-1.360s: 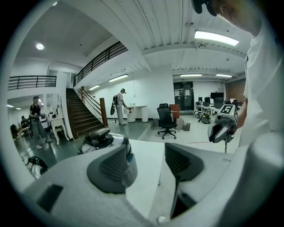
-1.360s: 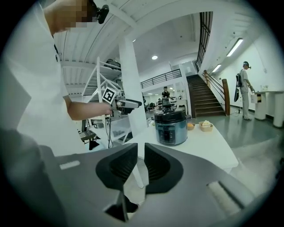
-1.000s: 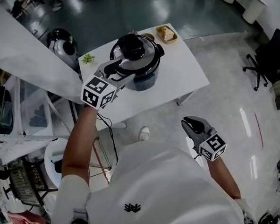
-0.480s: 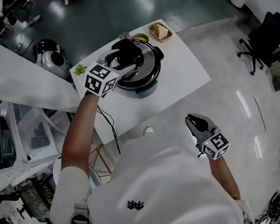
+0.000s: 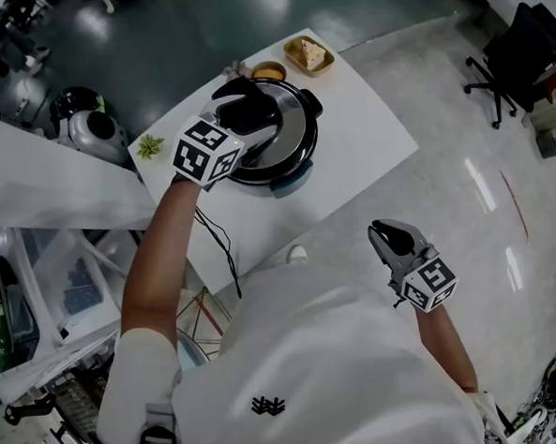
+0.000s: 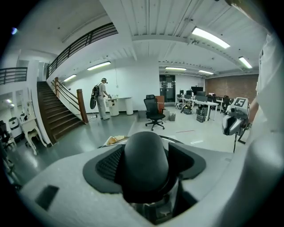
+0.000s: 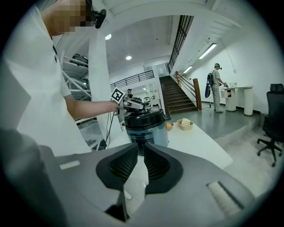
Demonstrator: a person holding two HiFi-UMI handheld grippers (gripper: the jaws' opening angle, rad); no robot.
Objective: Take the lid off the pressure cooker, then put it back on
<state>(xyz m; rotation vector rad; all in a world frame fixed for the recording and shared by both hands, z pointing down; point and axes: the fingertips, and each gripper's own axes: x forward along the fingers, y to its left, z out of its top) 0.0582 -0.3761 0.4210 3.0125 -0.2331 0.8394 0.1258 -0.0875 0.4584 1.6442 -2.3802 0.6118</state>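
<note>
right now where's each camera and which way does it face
Head view: on the head, steeply down at the table; torso, arms show.
Left gripper view: on the left gripper, facing the lid knob between its jaws, just closing; right gripper beyond.
Right gripper view: on the right gripper, facing the pressure cooker; left arm shows.
All share the pressure cooker.

No words or numbers can be read. The marker cube [image 5: 205, 151] on the left tongs [image 5: 252, 110] and the marker cube [image 5: 430, 284] on the right tongs [image 5: 389, 233] bear only black-and-white square patterns. The shirt [image 5: 344, 372] carries a small black emblem [image 5: 262, 406] without letters. Print on the front panel [image 7: 145, 137] of the pressure cooker [image 7: 156, 133] is too small to make out.
</note>
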